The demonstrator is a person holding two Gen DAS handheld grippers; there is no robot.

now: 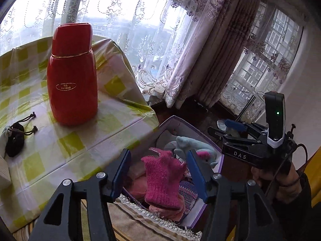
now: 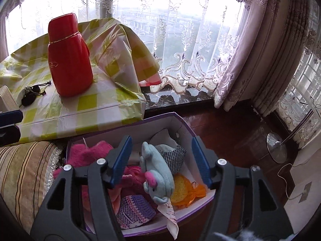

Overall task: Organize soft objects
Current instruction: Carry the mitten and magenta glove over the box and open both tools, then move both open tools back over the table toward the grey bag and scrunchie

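I'm seeing both grippers, left gripper and right gripper, hanging spread and empty over the purple cardboard box; fuzzy pink knit sock and plush grey mouse lying inside it.

A red flask and a black drawstring pouch rest on the checked tablecloth.

The left black two-finger tool with blue pads is filling the lower centre of its own view, fingers spread wide apart and gripping nothing. The right black two-finger tool with blue pads is sitting likewise in the lower centre of its view, jaws parted and empty. At the lower right of the left view, the person's right hand is clasping that tool's handle.
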